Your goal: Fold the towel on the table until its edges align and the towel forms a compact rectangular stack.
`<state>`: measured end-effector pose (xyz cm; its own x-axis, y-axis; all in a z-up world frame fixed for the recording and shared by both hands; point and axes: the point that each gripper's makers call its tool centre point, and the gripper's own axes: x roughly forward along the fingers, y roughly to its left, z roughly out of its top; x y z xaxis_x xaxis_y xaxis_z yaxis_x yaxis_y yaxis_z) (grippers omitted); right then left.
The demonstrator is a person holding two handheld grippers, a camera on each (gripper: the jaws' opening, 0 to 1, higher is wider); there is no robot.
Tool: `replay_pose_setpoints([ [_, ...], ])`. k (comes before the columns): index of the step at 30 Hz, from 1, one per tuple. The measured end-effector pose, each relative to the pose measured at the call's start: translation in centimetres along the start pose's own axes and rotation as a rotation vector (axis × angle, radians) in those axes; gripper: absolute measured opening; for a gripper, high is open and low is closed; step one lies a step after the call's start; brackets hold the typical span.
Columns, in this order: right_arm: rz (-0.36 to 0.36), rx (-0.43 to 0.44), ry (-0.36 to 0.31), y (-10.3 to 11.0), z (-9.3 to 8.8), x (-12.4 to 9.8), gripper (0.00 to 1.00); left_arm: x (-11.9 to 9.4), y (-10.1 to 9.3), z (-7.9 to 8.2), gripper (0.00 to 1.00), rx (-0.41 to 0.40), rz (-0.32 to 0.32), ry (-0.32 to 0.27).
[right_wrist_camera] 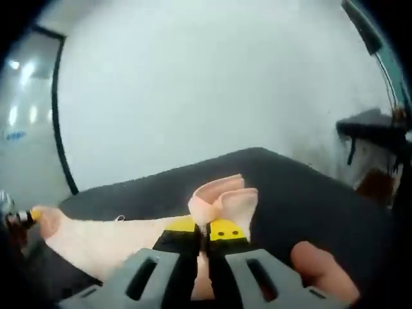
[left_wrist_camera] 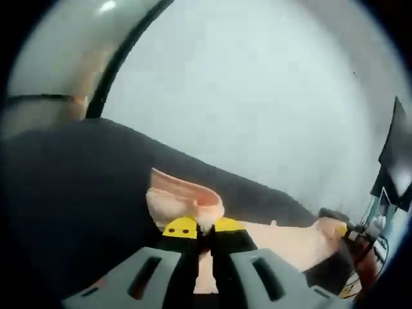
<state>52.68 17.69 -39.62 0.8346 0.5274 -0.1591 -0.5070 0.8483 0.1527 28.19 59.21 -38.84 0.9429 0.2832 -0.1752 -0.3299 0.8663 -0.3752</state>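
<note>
- left gripper (left_wrist_camera: 205, 226) pinching a bunched corner of the pink towel (left_wrist_camera: 183, 199); dark table (left_wrist_camera: 71, 199) beneath
- right gripper (right_wrist_camera: 205, 230) likewise clamped on towel (right_wrist_camera: 222, 196); a blurred fingertip (right_wrist_camera: 322, 270), probably the person's, beside it

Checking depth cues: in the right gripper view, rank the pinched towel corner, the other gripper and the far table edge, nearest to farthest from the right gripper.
From the right gripper:
1. Towel corner, bunched between its jaws.
2. Left gripper, at the view's left, holding the towel's other end.
3. Far table edge, beyond, against the pale wall.

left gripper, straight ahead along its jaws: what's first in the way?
The pink towel the left gripper is already shut on, bunched just past the tips. Beyond it, likely the dark table, though depth is unclear.
</note>
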Motion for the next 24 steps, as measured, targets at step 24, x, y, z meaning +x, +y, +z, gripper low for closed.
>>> replay_pose_setpoints([
  [24, 0.341, -0.565, 0.129, 16.0, -5.9, -0.6, 0.02, 3.3, -14.8, -7.6, 0.09, 0.378, -0.306, 0.283],
])
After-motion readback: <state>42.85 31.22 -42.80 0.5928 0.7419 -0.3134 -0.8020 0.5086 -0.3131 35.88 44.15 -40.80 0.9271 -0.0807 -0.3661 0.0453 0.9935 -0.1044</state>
